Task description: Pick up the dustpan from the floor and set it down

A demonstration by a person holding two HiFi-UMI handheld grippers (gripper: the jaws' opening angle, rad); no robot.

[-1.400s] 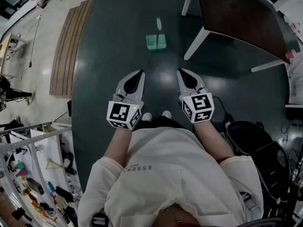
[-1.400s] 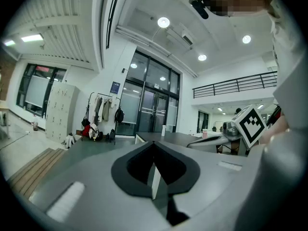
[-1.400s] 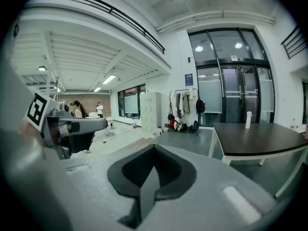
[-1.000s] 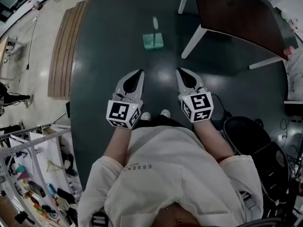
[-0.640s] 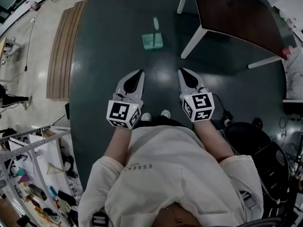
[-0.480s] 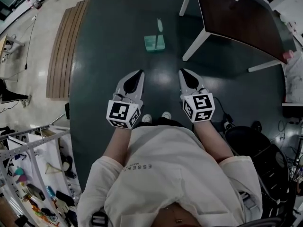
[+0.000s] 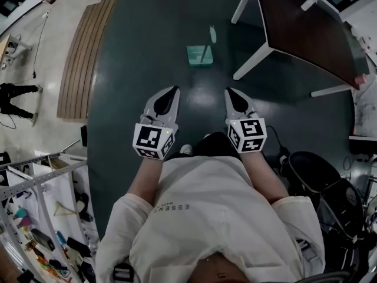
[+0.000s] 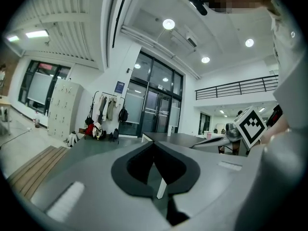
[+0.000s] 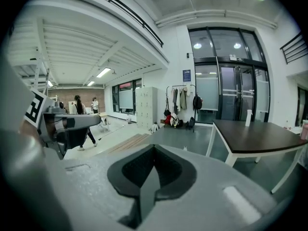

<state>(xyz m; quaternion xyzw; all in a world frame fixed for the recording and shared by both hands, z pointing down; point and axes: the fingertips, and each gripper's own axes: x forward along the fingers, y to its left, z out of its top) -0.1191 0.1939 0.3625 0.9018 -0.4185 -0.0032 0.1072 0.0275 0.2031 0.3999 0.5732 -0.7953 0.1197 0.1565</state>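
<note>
Shift: the dustpan (image 7: 200,55) now sits a touch further right in the head view than a moment back, and the table (image 7: 306,22) slides right with it. A passer-by in black (image 7: 17,93) comes into view far off to the left, and only one shoe (image 7: 186,150) peeks out where two showed before.
Left gripper (image 7: 175,89): out level over the dark floor (image 7: 135,52), jaws pressed together tip to tip with nothing between them; its own view (image 8: 154,144) says the same.
Right gripper (image 7: 228,91): side by side with the left one with a gap between them, nose dipped a little, jaws closed tight and empty, as its own view (image 9: 154,147) shows.
Dustpan: teal, lying on the floor straight ahead of the two grippers, roughly on the line between them and well apart from both. Its handle points away from them, and neither gripper touches it.
Table: dark top on white legs, ahead and to the right of the right gripper; its nearest leg stands just right of the dustpan.
Wooden boards (image 7: 82,52): a strip ahead and to the left of the left gripper, along the edge of the dark floor.
Chair (image 7: 321,181): black, behind and to the right of the right gripper.
Far wall: glass doors (image 9: 226,81), a coat rack (image 9: 182,102) hung with bags, and pale lockers (image 8: 60,107), all far ahead of both grippers.
</note>
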